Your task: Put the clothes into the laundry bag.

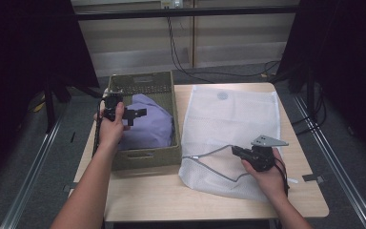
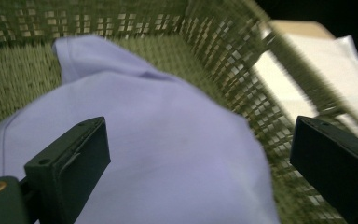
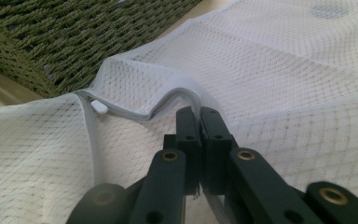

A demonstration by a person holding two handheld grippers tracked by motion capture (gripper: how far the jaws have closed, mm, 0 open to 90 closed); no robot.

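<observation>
Right in front of me, my right gripper is clenched on the grey zipper edge of the white mesh laundry bag, pinching it and holding it up a little. That bag lies flat on the light wooden desk, just beside the green woven basket. My left gripper is over the basket with its jaws wide apart, and nothing is in them yet. Under it sits the soft purple cloth, bunched up inside the basket. I think the job is to put the cloth into the bag. So one part looks done: the bag's edge is held. Grabbing the cloth, lifting it out and pushing it into the bag are all left to do.
</observation>
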